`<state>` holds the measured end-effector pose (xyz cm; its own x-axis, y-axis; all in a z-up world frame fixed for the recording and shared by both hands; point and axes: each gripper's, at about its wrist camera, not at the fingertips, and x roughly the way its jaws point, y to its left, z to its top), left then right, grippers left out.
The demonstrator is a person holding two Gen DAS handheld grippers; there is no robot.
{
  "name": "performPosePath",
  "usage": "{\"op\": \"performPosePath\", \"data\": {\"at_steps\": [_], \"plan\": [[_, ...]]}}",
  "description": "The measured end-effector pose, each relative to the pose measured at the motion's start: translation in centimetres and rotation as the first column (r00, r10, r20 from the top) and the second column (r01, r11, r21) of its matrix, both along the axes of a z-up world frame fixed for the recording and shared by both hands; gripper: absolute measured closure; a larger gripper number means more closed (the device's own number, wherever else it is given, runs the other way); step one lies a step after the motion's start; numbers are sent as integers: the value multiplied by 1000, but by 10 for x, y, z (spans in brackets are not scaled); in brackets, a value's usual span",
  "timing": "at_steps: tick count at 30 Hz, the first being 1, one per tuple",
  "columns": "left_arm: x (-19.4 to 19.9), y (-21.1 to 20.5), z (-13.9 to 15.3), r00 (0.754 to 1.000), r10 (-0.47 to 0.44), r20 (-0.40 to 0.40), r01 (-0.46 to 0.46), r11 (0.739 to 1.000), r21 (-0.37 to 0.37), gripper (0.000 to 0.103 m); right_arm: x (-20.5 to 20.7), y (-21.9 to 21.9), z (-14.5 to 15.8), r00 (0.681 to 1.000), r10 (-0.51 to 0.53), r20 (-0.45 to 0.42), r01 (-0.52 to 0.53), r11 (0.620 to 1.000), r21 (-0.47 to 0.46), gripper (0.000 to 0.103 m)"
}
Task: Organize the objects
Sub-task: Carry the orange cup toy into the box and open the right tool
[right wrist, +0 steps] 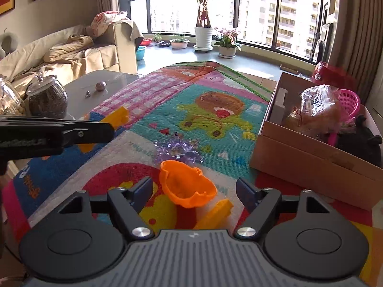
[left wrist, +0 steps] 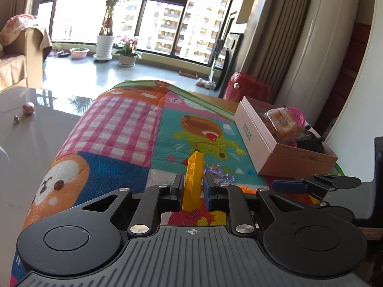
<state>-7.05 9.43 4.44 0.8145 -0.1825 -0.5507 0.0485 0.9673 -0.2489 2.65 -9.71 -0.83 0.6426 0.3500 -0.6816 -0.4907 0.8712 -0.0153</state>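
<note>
My left gripper [left wrist: 193, 177] is shut on an upright yellow toy brick [left wrist: 191, 181] above the colourful play mat [left wrist: 119, 124]. In the right wrist view that brick [right wrist: 117, 117] shows at the left, beside the left gripper's black finger [right wrist: 91, 131]. My right gripper [right wrist: 194, 182] stands open, low over the mat. An orange plastic cup [right wrist: 186, 184] lies on its side between the fingers, touching neither pad. A yellow piece [right wrist: 215, 212] lies just under the cup. A purple sparkly ornament [right wrist: 178, 148] rests beyond it.
A cardboard box [right wrist: 311, 157] on the right holds wrapped bread [right wrist: 316, 112], a pink basket [right wrist: 349, 105] and a black plush [right wrist: 368, 143]. Glass jars [right wrist: 47, 100] and a small ball [right wrist: 101, 85] stand on the grey table [right wrist: 79, 88] to the left. A sofa lies behind.
</note>
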Motion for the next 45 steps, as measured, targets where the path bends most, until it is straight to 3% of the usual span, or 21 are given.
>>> {"op": "performPosePath", "data": {"at_steps": [2,4,13,19,22,25,26,30,34,41,43,45], "plan": [[1,-1,-3,1000,-11,-11,11,1000,-1,83,7,0,-4,999,-7,-38,7,1000,5,28],[1,-4,-7,999,-33,-24,33,999,-2,83,5,-2,-3,998,9,-56,-8,1000,3,51],[10,-42,4,985,-171,1,171,985,-21,83,-43,-70,27,997,-70,23,68,996,49,52],[69,-102,48,939,-322,124,322,947,24,83,-47,-114,39,979,-185,81,183,982,37,52],[107,-124,54,918,-369,148,377,926,-33,81,-45,-132,40,969,-234,76,230,971,61,52],[137,-142,40,933,-353,72,353,936,21,81,-41,-147,38,961,-270,66,265,962,68,52],[140,-139,37,938,-339,75,340,940,2,81,-40,-150,37,958,-277,66,273,960,67,52],[125,-107,32,953,-271,134,288,949,-128,81,-36,-163,38,953,-298,58,293,952,84,52],[90,-80,24,957,-251,146,262,963,-59,81,-23,-166,52,948,-310,71,300,946,126,52],[47,-62,-2,950,-313,16,313,949,-23,81,41,-157,102,947,-297,123,268,940,211,51],[40,-59,-6,945,-327,-2,327,945,-23,81,57,-156,105,937,-331,110,306,931,201,35],[30,-56,-8,939,-344,-7,344,939,-16,81,58,-159,102,931,-348,113,324,927,187,30]]}}
